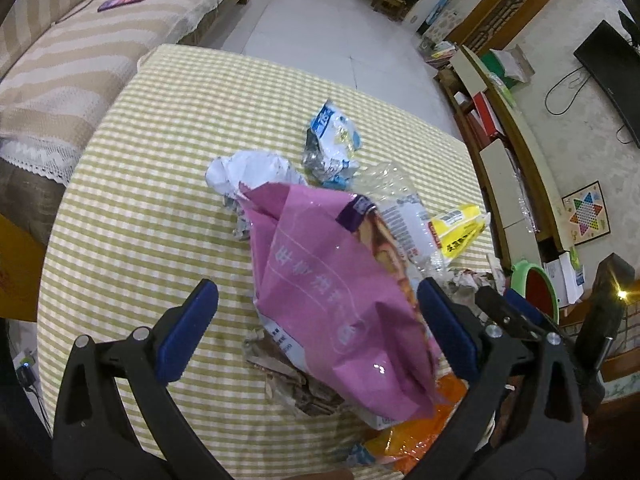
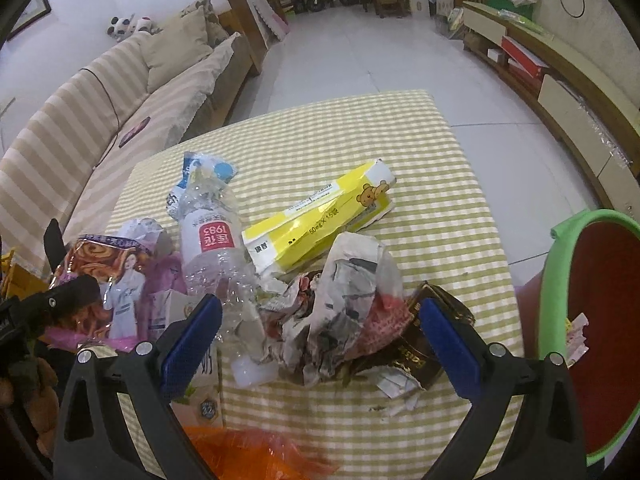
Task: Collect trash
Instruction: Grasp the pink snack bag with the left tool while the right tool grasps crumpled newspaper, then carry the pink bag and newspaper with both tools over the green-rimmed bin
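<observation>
While both sets of jaws gape wide, the left gripper (image 1: pixel 316 320) straddles the pink snack bag (image 1: pixel 332 280); crumpled newspaper (image 2: pixel 332 312) sits between the right gripper (image 2: pixel 320 332) fingers.

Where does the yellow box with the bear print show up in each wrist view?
Left wrist: the yellow box lies right of centre, near the table's right edge, partly behind the crushed clear bottle.
Right wrist: the same box lies at centre, above the crumpled newspaper, with the bottle to its left.
Shared landmark: the green-rimmed bin, also at the right in the left wrist view.
</observation>
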`<state>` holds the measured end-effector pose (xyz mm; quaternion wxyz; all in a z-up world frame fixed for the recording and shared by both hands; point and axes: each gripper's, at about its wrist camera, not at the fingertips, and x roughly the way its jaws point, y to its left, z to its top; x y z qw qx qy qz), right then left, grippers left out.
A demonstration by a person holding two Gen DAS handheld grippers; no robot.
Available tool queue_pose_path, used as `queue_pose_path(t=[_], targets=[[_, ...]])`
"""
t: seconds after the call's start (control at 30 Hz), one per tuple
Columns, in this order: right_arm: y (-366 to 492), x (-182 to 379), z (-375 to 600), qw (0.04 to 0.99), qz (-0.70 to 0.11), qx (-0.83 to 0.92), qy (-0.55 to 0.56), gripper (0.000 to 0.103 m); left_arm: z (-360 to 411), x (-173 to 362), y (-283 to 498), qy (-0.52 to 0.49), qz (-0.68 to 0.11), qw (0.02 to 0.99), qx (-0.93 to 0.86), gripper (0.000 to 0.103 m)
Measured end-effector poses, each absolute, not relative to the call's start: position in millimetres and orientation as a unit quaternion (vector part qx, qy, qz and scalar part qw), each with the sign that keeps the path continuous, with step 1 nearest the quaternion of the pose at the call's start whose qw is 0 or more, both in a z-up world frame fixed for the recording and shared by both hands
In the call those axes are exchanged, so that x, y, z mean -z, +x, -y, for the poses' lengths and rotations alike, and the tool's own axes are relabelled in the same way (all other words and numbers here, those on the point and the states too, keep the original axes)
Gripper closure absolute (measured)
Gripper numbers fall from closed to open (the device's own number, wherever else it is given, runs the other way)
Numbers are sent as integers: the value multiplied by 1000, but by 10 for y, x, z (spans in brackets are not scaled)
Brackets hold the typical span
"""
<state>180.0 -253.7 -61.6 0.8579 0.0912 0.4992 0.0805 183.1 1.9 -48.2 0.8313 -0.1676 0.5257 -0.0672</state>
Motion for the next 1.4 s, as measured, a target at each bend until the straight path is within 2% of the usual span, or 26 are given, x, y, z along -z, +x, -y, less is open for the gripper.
queue_pose_path(t=[0.1, 0.2, 0.27, 0.33, 0.4, 0.53, 0.57, 1.4], targets=[[1838, 676, 2515, 854, -507, -81, 84, 8, -7, 535, 1844, -164, -530, 829, 66, 6], [1847, 731, 2514, 848, -516, -84, 88, 16, 19, 551, 1842, -162, -528, 830, 72, 8], [1853, 762, 2525, 843, -524, -85, 91, 35, 14, 548, 1829, -163, -525, 832, 75, 16], [1841, 769, 2544, 842, -525, -84, 88, 45, 20, 538, 1825, -163, -524, 832, 82, 28], [1826, 751, 2563, 841, -526, -88, 90, 51, 22, 509, 1815, -159, -520, 835, 83, 32], [1766, 661, 2562, 847, -516, -89, 87, 59, -6, 452, 1786, -162, -513, 839, 83, 35], [1751, 626, 2561, 850, -512, -89, 85, 59, -21, 426, 1790, -161, -511, 841, 84, 40], [1193, -298, 2407, 894, -429, -106, 73, 60, -145, -403, 1283, -148, -435, 884, 88, 41]])
